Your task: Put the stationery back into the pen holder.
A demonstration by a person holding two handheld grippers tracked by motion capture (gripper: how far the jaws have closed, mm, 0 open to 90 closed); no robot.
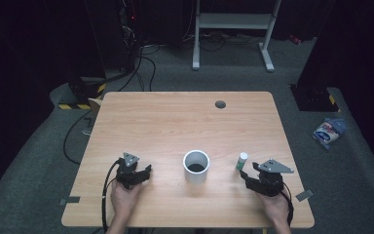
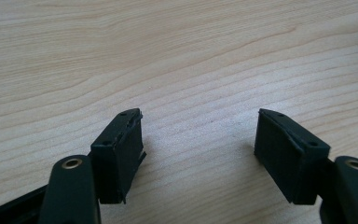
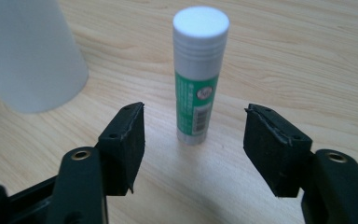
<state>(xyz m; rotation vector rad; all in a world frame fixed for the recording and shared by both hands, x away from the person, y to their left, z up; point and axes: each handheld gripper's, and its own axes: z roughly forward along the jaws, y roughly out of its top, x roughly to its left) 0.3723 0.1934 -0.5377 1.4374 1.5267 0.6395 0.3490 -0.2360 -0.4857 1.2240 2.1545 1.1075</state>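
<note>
Glue stick (image 1: 242, 160) stands upright on the wooden desk (image 1: 175, 122), white cap up, green label with a barcode, toward the right of the near half; just left of it, apart, sits a white cylindrical cup (image 1: 196, 166), open top, dark inside; in the right gripper view the glue stick (image 3: 198, 74) is just ahead of the jaws, roughly centred in the gap but not between them, no contact, with the cup (image 3: 25, 51) at upper left; right tongs (image 1: 245, 176) spread wide, nothing held, resting low at the desk just near-right of the stick, hand (image 1: 274, 204) behind them; right tongs (image 3: 193, 140) show both black pads apart over bare wood; left tongs (image 1: 146, 171) also spread apart, empty, on the desk left of the cup, well apart from it, hand (image 1: 125, 197) gripping from below; left tongs (image 2: 198, 144) point at bare wood grain; small dark round hole (image 1: 220, 104) in the desk near the far edge; grey carpet, cables and a white frame beyond the desk
</note>
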